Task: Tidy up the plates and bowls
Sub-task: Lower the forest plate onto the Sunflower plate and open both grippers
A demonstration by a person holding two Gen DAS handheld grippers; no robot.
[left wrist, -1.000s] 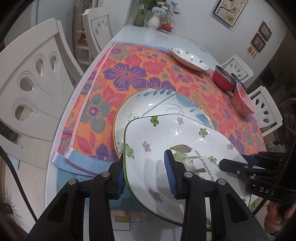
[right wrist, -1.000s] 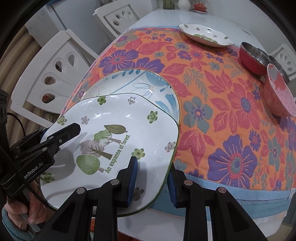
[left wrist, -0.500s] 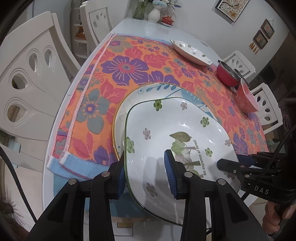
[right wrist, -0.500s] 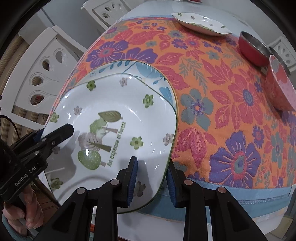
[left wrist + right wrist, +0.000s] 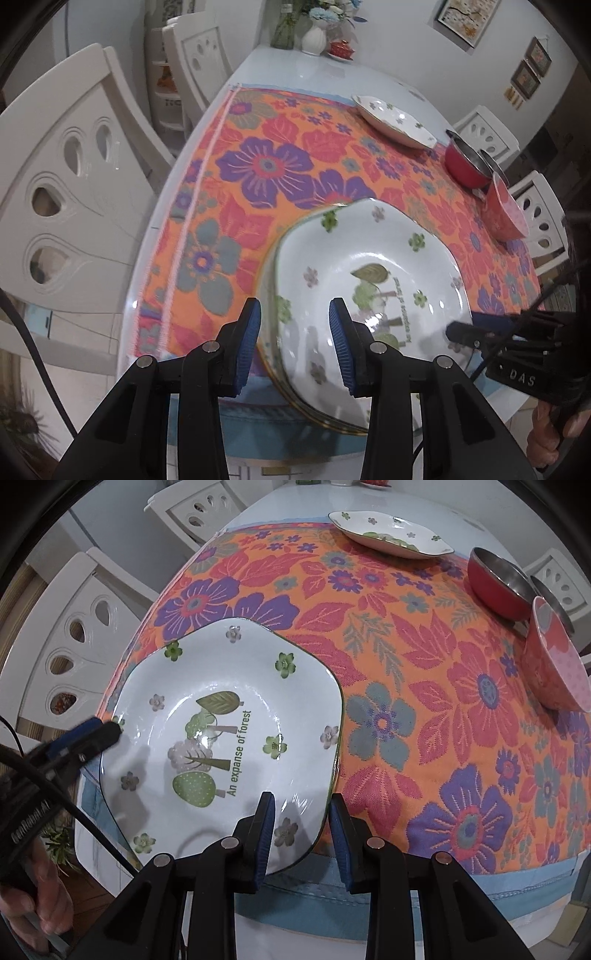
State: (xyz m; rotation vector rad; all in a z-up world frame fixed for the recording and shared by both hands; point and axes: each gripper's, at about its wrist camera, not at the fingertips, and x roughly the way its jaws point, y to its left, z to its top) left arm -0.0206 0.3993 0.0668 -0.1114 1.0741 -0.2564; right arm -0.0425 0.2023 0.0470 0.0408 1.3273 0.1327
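Observation:
A square white plate point(image 5: 369, 258) point(image 5: 229, 709) with a forest print and green flowers lies on a round gold-rimmed plate point(image 5: 332, 424), covering nearly all of it. My left gripper point(image 5: 295, 332) is shut on the square plate's left rim, one pad inside the dish and one outside. At the plate's near right rim my right gripper point(image 5: 302, 823) is shut the same way. Each gripper also shows in the other's view: the right gripper point(image 5: 461, 332) and the left gripper point(image 5: 107, 731). The left wrist view is motion-blurred.
The plates rest near the front edge of a flowered orange cloth point(image 5: 258, 166) on a white table. Farther back are a second square flowered plate point(image 5: 388, 535), a red metal bowl point(image 5: 498, 583) and a pink bowl point(image 5: 554, 664). White chairs point(image 5: 74, 184) surround the table.
Both grippers carried the square plate forward over the round plate. The round plate's blue-patterned far half, visible before, is now hidden under it.

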